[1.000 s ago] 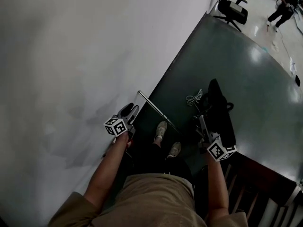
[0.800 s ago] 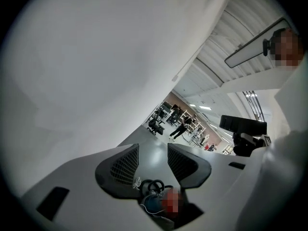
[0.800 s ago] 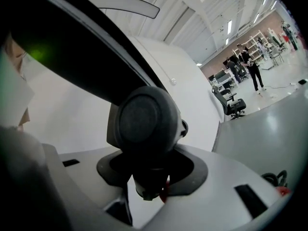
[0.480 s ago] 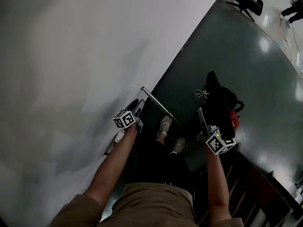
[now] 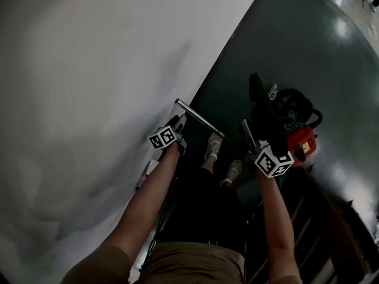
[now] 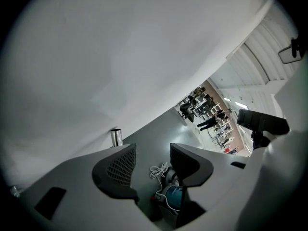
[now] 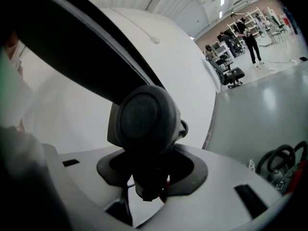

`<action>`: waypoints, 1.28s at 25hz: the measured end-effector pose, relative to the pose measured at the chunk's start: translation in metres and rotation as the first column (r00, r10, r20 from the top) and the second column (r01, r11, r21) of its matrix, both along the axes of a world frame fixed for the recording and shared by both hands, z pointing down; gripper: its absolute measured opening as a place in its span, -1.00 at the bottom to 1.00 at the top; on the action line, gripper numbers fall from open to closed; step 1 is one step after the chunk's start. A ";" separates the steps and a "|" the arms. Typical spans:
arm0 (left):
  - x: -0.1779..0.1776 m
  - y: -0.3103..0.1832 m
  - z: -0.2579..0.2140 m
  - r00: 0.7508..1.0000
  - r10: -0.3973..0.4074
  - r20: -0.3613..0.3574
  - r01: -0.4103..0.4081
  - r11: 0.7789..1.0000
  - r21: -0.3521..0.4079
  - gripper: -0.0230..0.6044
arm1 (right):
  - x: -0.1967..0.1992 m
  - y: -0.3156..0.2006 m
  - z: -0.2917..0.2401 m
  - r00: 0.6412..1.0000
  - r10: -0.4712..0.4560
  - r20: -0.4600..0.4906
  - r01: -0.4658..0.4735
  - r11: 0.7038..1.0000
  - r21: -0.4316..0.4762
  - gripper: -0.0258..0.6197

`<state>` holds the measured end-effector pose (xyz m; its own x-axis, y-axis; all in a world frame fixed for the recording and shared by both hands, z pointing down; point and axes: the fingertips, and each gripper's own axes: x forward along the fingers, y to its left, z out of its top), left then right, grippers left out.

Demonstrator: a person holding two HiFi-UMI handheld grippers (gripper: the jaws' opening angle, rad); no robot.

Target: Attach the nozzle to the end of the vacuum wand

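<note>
The metal vacuum wand (image 5: 198, 118) lies slanted on the dark floor by the white wall; its open tube end (image 6: 116, 137) shows upright beyond my left jaws. My left gripper (image 5: 176, 123) hangs just left of the wand. Its jaws have just been opening and stand apart with nothing between them (image 6: 153, 154). My right gripper (image 5: 253, 134) is shut on the black nozzle (image 5: 260, 99), whose round black neck (image 7: 144, 117) fills the right gripper view, clamped between the jaws (image 7: 149, 177). The nozzle is held apart from the wand, to its right.
A red vacuum body (image 5: 302, 141) with a black hose (image 5: 293, 102) sits on the floor right of the nozzle. A white cable (image 6: 159, 170) lies coiled ahead. My shoes (image 5: 214, 145) stand between the grippers. White wall (image 5: 89, 70) on the left; dark furniture (image 5: 320, 218) at lower right.
Both grippers have sunk toward the floor. The left one has come closer to the wand, its jaws wider. The red vacuum body has come into view beside the nozzle.
</note>
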<state>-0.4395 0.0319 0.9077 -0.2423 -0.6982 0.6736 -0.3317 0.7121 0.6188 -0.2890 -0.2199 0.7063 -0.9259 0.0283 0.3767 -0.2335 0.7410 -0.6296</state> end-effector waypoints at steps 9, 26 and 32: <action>-0.024 -0.004 0.100 1.000 0.008 -0.012 -0.010 0.989 -0.150 -0.15 | -0.011 0.007 0.097 0.994 -0.024 -0.102 0.019 0.999 -0.047 -0.40; -0.033 -0.015 0.184 0.999 -0.029 -0.020 0.024 0.977 -0.210 -0.11 | 0.010 -0.014 0.090 0.990 0.135 -0.029 -0.138 0.980 -0.144 -0.40; -0.027 -0.044 0.157 1.000 -0.011 0.010 0.012 0.998 -0.062 -0.42 | 0.033 -0.024 0.072 0.983 0.181 -0.012 -0.181 0.974 -0.140 -0.40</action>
